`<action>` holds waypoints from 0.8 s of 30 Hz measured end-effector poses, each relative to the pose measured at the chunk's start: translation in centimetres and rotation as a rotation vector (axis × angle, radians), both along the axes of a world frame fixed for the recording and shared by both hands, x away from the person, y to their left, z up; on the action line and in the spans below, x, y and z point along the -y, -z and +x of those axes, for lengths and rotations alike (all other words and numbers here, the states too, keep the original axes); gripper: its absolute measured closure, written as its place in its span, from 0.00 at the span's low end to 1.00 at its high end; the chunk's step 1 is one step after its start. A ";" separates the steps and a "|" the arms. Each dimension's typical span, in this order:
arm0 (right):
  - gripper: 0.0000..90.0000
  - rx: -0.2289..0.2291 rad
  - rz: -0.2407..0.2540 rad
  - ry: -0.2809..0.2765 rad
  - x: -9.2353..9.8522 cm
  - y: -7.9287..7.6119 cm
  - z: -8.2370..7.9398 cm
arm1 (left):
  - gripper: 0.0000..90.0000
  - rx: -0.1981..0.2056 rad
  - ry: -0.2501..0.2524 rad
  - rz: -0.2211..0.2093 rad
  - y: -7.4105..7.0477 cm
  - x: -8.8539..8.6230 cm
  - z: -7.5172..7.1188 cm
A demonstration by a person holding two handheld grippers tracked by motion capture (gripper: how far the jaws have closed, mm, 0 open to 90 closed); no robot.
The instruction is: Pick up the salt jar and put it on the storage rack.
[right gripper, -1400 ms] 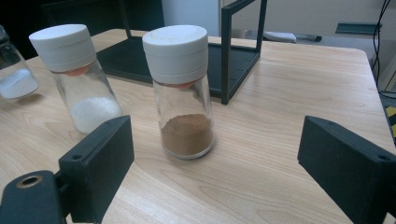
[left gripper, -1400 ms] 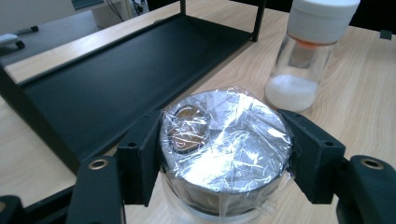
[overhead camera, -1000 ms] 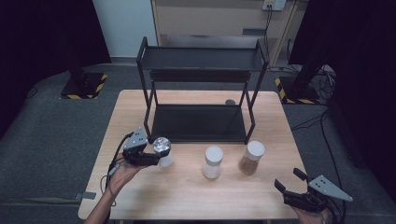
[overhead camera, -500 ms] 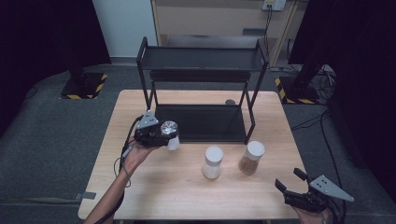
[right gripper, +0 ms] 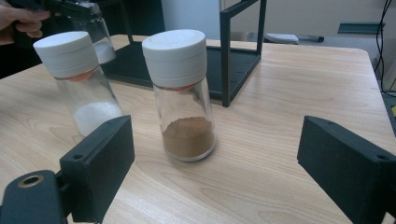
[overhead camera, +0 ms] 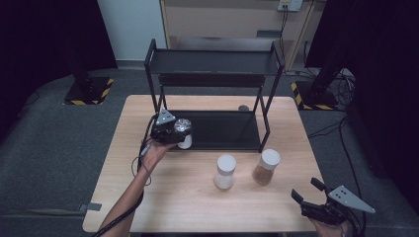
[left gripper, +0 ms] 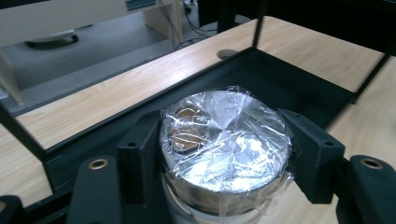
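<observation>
My left gripper (overhead camera: 181, 127) is shut on a jar with a shiny film-wrapped top (overhead camera: 183, 125), held at the front left corner of the black two-tier rack (overhead camera: 212, 62). In the left gripper view the jar's top (left gripper: 224, 140) sits between both jaws, just above the rack's lower shelf (left gripper: 280, 79). A white-lidded jar of white powder (overhead camera: 225, 172) and one of brown powder (overhead camera: 267, 167) stand on the table in front of the rack. My right gripper (overhead camera: 306, 190) is open near the front right edge. In the right gripper view the brown jar (right gripper: 184, 93) and the white jar (right gripper: 79, 79) stand beyond its jaws.
The wooden table (overhead camera: 173, 207) has bare room at the front left and at the right of the rack. A small dark round thing (overhead camera: 243, 107) lies on the table behind the rack. Grey floor, dark stands and cables surround the table.
My left gripper has carried the film-topped jar away from the table's front left, farther back and rightward to the rack's lower shelf. The right gripper has stayed put.
</observation>
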State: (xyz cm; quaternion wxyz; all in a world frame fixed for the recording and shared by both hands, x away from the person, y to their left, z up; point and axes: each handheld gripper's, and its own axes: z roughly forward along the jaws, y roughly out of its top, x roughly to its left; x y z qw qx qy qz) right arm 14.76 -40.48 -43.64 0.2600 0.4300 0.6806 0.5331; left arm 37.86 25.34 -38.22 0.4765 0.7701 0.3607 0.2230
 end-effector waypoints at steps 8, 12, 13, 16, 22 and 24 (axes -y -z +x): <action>0.13 0.003 0.002 -0.003 0.1 0.0 0.0 | 0.38 -0.012 -0.049 -0.011 1.0 0.9 1.1; 0.13 0.002 0.009 -0.001 0.2 0.1 0.0 | 0.38 -0.017 -0.063 0.006 1.4 1.2 1.4; 0.13 0.002 0.012 -0.002 0.2 0.1 0.0 | 0.38 -0.014 -0.066 0.007 1.5 1.3 1.4; 0.13 0.001 0.014 -0.003 0.2 0.1 0.0 | 0.38 -0.016 -0.074 -0.001 1.7 1.2 1.6; 0.13 0.001 0.016 -0.004 0.2 0.1 0.0 | 0.38 -0.016 -0.078 0.023 2.0 1.6 1.8; 0.13 0.001 0.017 -0.005 0.3 0.1 0.0 | 0.38 -0.020 -0.085 0.020 2.3 1.6 1.8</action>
